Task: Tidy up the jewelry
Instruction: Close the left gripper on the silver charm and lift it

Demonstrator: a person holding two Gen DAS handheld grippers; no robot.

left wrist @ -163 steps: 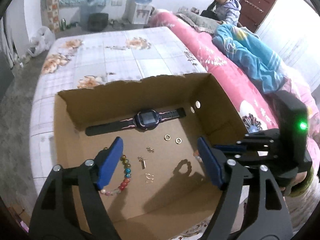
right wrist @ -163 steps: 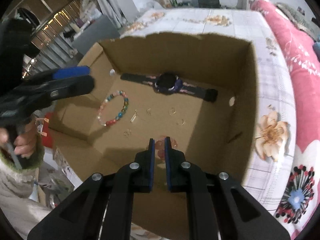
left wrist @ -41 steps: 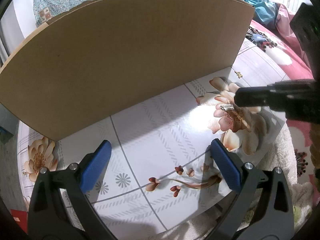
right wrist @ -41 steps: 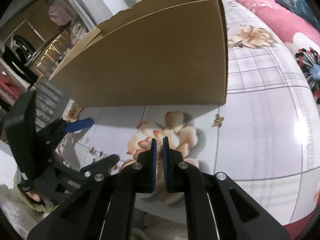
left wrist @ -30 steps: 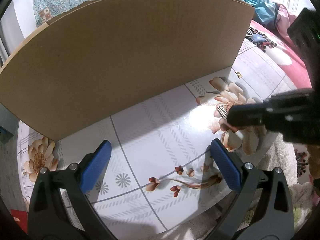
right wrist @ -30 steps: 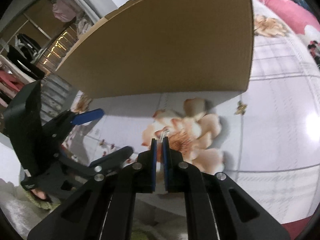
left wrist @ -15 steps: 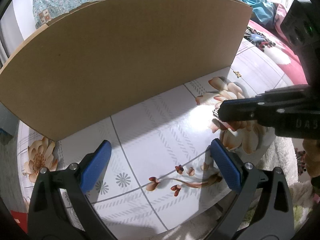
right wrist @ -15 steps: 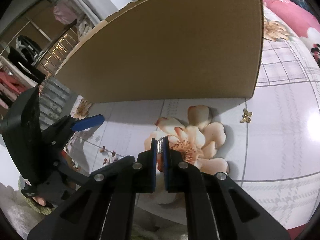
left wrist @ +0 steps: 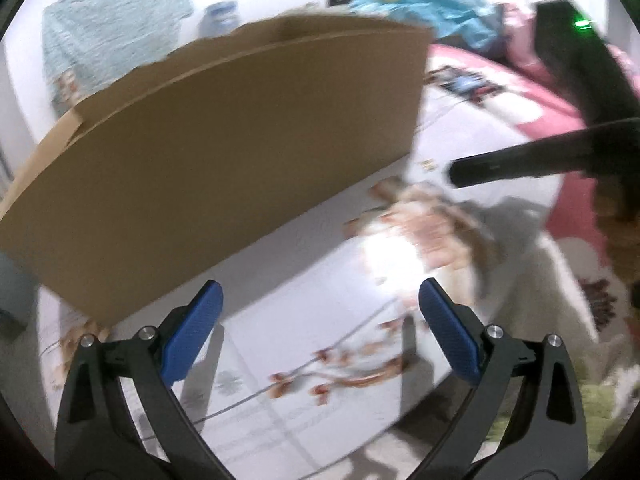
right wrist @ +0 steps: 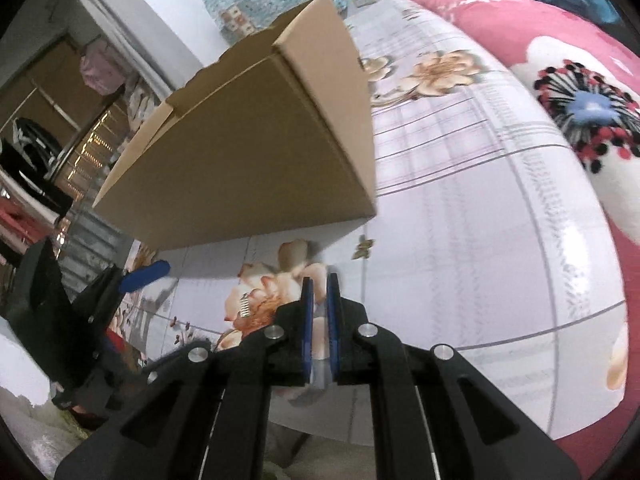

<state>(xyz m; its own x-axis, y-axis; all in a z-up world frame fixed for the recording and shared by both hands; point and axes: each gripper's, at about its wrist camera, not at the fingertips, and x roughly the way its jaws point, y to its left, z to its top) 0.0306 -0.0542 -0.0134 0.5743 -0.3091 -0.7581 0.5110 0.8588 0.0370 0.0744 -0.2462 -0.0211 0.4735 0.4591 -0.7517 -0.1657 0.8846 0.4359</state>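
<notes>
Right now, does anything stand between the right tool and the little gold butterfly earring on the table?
Nothing visible. Only bare flowered cloth lies between the right tool and the butterfly earring. The cardboard box stands just beyond it, not across the way.

box (right wrist: pixel 256 152): matt cardboard | tablecloth (right wrist: pixel 480 240): glossy, smooth | clip (right wrist: pixel 245 306): shiny metal
</notes>
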